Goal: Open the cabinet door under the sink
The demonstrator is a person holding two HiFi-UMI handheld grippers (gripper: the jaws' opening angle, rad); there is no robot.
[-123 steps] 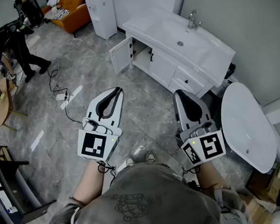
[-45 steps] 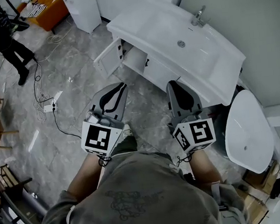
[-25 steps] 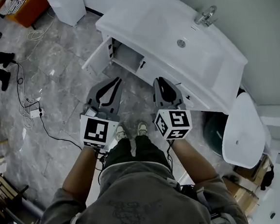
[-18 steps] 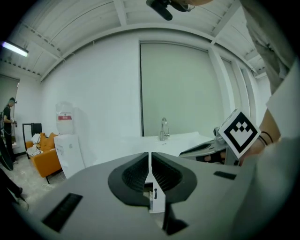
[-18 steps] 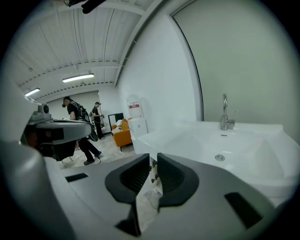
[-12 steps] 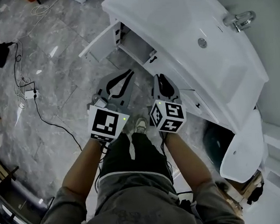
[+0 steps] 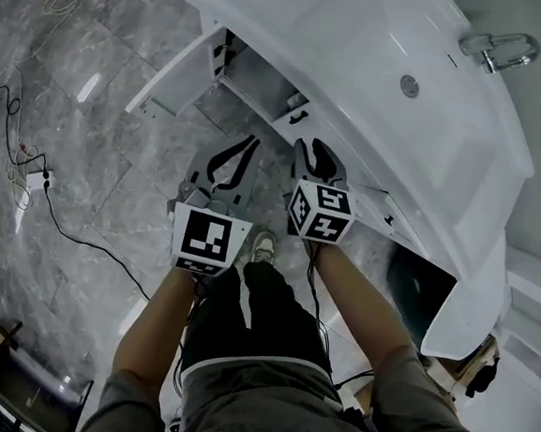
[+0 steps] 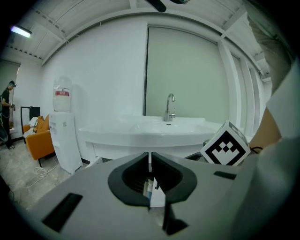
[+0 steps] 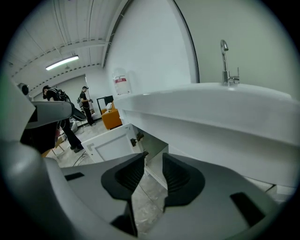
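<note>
Reach step — right tongs (image 7: 314, 148) spread and empty, handle (image 7: 297, 117) just ahead; left tongs (image 7: 244, 147) pressed together. Next, probably — pinch handle, pull.

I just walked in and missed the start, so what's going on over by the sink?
A person stands at a white vanity sink, holding a two-jaw gripper in each hand. The right gripper has its jaws apart and empty, and points toward the cabinet under the basin, near a black door handle. The left gripper has its jaws together and holds nothing. One cabinet door at the end of the vanity already stands open. Neither gripper touches the cabinet.
</note>
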